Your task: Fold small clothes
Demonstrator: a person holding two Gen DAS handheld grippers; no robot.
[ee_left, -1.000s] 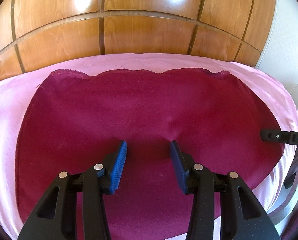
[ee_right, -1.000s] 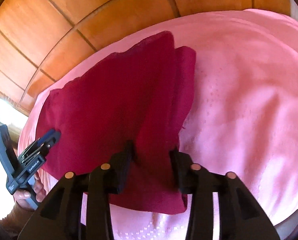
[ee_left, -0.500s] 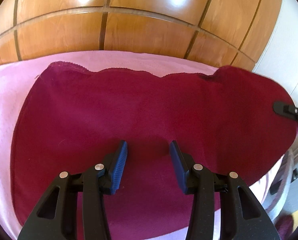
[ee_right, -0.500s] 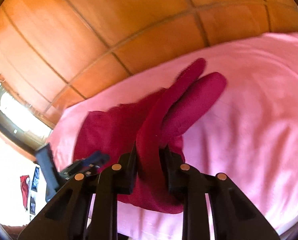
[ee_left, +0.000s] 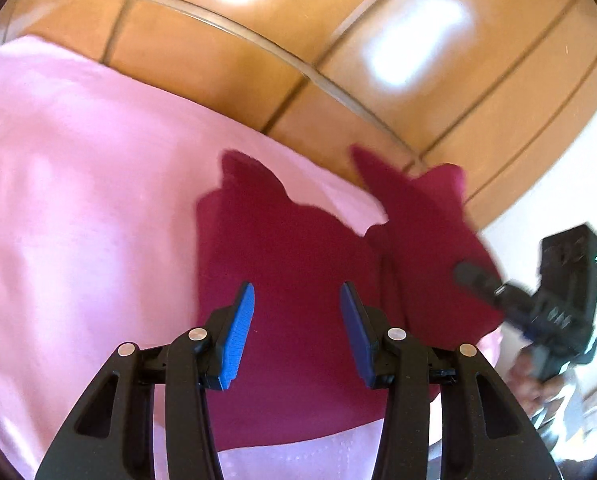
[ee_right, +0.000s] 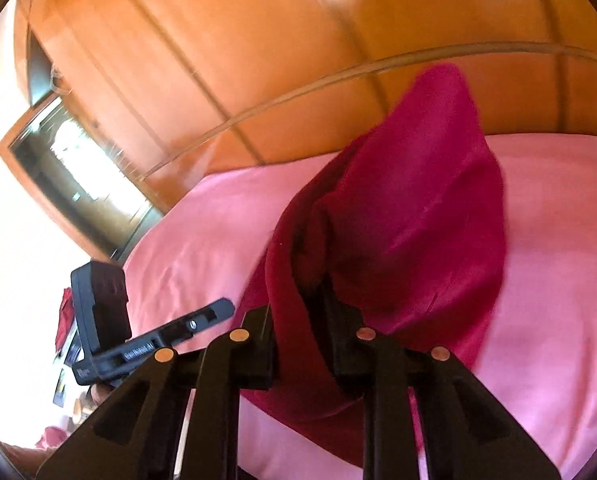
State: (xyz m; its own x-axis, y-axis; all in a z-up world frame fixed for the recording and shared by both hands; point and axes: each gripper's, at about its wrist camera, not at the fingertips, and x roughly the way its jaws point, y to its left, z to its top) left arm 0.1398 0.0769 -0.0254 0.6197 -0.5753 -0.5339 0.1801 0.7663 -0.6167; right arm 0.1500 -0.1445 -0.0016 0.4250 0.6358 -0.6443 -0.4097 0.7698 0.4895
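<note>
A dark red garment lies on a pink bed cover. My left gripper is open just above the garment, holding nothing. My right gripper is shut on the garment's edge and holds that side lifted, so the cloth stands up and drapes over the fingers. In the left wrist view the right gripper is at the right, with the raised flap folding over toward the middle. In the right wrist view the left gripper is at the lower left.
A wooden panelled headboard runs behind the bed. A window is at the left in the right wrist view. The bed's edge drops off at the right in the left wrist view.
My right gripper has closed on the garment's right edge and lifted it up and inward. My left gripper has pulled back and turned, staying open.
</note>
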